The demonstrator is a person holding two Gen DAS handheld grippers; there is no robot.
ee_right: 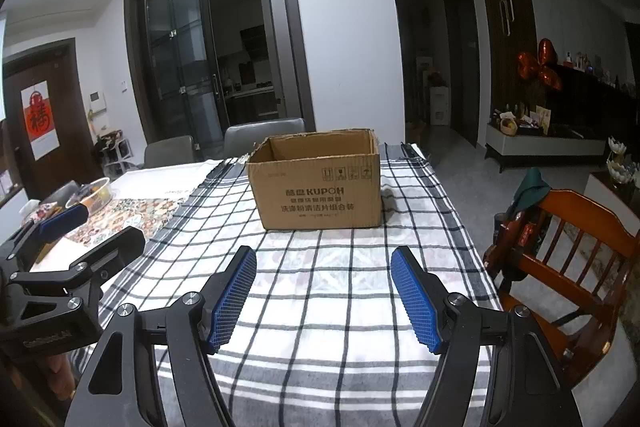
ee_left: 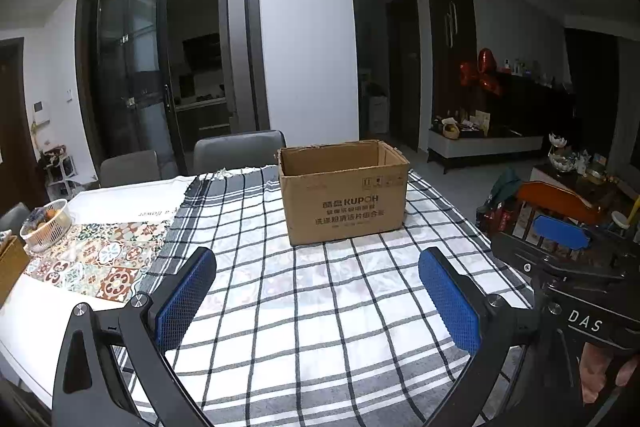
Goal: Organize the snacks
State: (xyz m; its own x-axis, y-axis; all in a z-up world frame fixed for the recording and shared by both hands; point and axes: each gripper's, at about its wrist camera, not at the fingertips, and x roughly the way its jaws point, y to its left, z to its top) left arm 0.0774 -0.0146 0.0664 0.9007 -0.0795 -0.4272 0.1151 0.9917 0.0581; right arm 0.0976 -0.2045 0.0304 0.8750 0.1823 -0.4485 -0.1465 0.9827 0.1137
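Note:
An open brown cardboard box point(ee_left: 344, 193) printed KUPOH stands on the checked cloth at the table's far side; it also shows in the right wrist view point(ee_right: 316, 183). What is inside it is hidden. My left gripper point(ee_left: 318, 267) is open and empty, above the cloth in front of the box. My right gripper point(ee_right: 324, 263) is open and empty, also in front of the box. The right gripper shows at the right edge of the left wrist view point(ee_left: 560, 231). The left gripper shows at the left of the right wrist view point(ee_right: 92, 231). No loose snacks show on the cloth.
A white basket point(ee_left: 46, 223) with food sits at the table's left on a patterned mat point(ee_left: 100, 259). Grey chairs point(ee_left: 240, 149) stand behind the table. A wooden chair point(ee_right: 568, 247) stands at the table's right. A cluttered side table point(ee_left: 580, 171) is further right.

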